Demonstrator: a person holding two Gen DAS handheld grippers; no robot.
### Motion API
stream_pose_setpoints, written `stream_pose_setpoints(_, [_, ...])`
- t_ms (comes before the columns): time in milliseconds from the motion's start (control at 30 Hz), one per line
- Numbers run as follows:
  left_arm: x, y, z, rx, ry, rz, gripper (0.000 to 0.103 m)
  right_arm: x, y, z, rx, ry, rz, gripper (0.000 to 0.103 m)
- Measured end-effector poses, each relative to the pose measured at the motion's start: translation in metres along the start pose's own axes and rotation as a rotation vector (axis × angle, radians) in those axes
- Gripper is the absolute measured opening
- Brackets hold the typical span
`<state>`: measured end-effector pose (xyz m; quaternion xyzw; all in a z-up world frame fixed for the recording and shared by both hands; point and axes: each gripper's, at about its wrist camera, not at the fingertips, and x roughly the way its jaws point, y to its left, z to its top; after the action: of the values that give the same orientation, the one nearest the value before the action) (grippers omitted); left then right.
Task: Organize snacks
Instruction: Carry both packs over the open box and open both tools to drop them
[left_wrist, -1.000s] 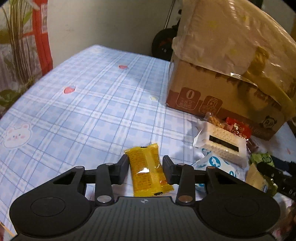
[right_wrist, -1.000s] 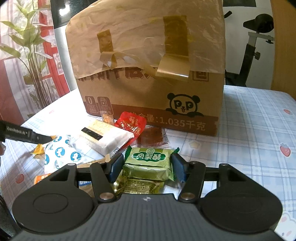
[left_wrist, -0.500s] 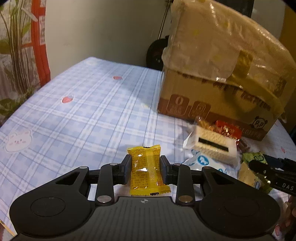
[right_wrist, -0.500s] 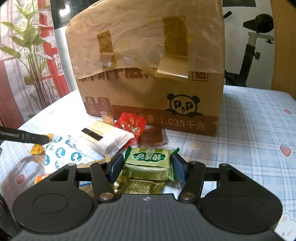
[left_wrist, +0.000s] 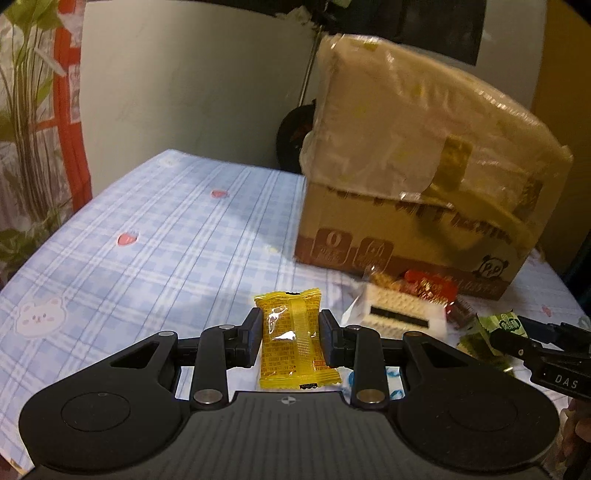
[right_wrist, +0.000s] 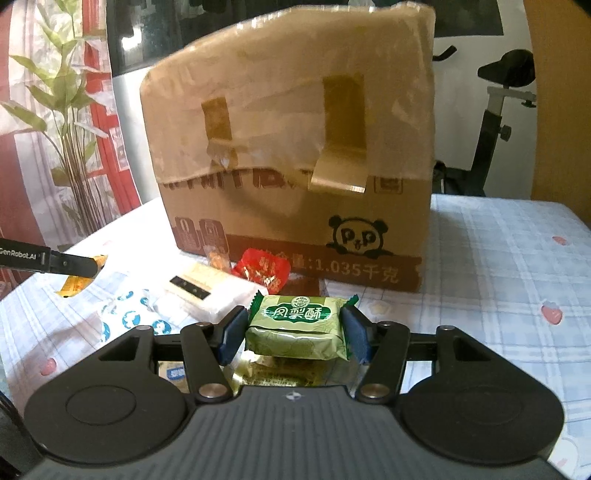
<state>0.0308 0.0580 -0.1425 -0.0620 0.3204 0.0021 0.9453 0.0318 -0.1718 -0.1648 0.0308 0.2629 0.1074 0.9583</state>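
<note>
- Rising off the checked tablecloth (left_wrist: 155, 236), the left gripper (left_wrist: 290, 334) is carrying the yellow snack packet (left_wrist: 291, 341) higher than a second ago, and the cardboard box (left_wrist: 413, 206) is sitting lower in its view.
- Left wrist view: the jaws, slightly narrower than a second ago, are pinching the yellow packet by its long sides; its long axis is running forward along the fingers, its far end pointing past the box's left corner.
- Right wrist view: the right gripper (right_wrist: 293, 334) is clamping the green pastry packet (right_wrist: 299, 326) at half width, long axis lying crosswise between the pads, above the snack pile (right_wrist: 207, 288).
- The box is standing directly ahead of the right gripper, which looks nearer to it; the left one is appearing off to that view's left edge.
</note>
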Motion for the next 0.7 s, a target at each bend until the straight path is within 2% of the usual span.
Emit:
stream_pose_setpoints(167, [-0.007,-0.006,0.01,0.032,-0.034,-0.022,0.034,-0.021,0.003,0.002,-0.025,-0.01,0.015,0.059])
stream_pose_setpoints(300, [-0.013,-0.012,0.026,0.051,-0.076,-0.05,0.034,-0.039,0.003,0.016,-0.012,-0.061,0.019,0.059])
stream_pose_setpoints(467, [-0.027,-0.025,0.062,0.082,-0.176,-0.079,0.035,-0.064,0.007,0.067,-0.057,-0.205,0.023,0.059])
stream_pose_setpoints(567, [-0.039,-0.033,0.093,0.083,-0.263,-0.111,0.035,-0.076,0.005,0.102,-0.064,-0.301,0.033,0.059])
stream_pose_setpoints(700, [-0.048,-0.047,0.131,0.096,-0.339,-0.159,0.035,-0.073,-0.002,0.145,-0.067,-0.364,0.024,0.059])
